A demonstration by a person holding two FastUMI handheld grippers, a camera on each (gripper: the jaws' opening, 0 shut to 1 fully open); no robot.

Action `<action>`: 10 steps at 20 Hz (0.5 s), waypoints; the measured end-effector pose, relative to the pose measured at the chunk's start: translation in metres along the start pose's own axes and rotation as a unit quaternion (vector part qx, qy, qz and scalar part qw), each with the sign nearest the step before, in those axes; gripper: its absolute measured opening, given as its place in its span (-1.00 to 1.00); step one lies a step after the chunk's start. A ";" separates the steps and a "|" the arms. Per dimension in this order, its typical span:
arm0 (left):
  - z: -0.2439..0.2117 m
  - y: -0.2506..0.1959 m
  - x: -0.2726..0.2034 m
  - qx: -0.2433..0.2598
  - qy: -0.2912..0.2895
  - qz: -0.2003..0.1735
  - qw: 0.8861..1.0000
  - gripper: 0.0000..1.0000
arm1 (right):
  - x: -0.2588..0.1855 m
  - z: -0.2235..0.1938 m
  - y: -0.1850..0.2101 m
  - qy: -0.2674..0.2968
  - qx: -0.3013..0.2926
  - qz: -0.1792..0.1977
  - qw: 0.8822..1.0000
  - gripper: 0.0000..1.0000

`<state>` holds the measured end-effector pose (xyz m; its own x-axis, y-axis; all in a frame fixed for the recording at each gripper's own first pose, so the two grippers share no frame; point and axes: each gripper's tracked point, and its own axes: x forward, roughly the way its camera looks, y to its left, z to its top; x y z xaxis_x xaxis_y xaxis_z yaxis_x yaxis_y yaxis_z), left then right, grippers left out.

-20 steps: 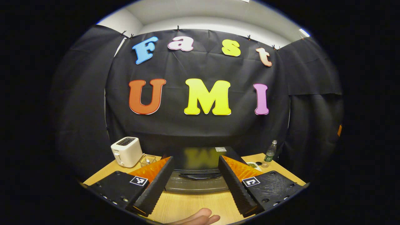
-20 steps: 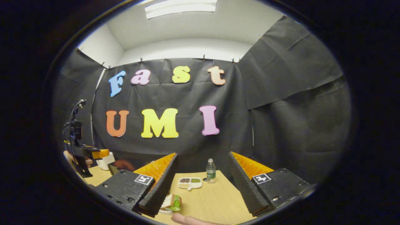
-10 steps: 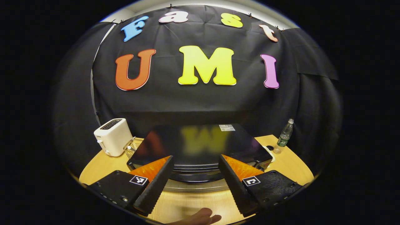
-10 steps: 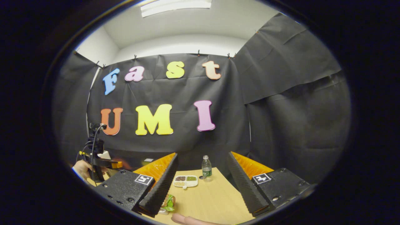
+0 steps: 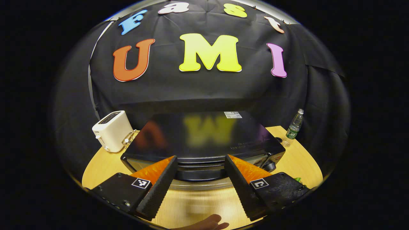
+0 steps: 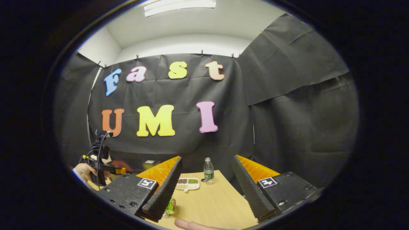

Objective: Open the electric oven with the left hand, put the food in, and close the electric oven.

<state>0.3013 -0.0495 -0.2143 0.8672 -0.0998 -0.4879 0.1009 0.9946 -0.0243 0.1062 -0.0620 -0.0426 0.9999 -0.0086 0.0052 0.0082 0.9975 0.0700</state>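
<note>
Wooden table: oven ahead of left gripper, fingers apart.

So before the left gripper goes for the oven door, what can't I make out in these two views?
- Oven door and handle: left gripper view, foreshortened from above and partly behind the left gripper.
- Food: right gripper view, mostly behind the right gripper's finger.
- Tray contents: right gripper view, too small.
- Knobs: left gripper view, too small to read the settings.
</note>
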 end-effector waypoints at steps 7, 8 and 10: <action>-0.021 -0.006 -0.032 -0.001 -0.028 0.009 1.000 0.96 | -0.009 0.002 0.005 -0.001 -0.003 0.010 1.000 0.90; -0.026 -0.006 -0.036 -0.003 -0.030 0.011 1.000 0.96 | -0.009 0.002 0.006 0.000 -0.003 0.012 1.000 0.90; -0.034 -0.007 -0.044 0.002 -0.035 0.015 0.999 0.96 | -0.010 0.000 0.007 0.001 -0.003 0.012 1.000 0.90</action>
<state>0.2458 -0.0510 -0.2228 0.9021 -0.0720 -0.4254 0.0760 0.9971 -0.0077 0.0967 -0.0545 -0.0420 0.9999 0.0159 0.0043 -0.0162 0.9979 0.0633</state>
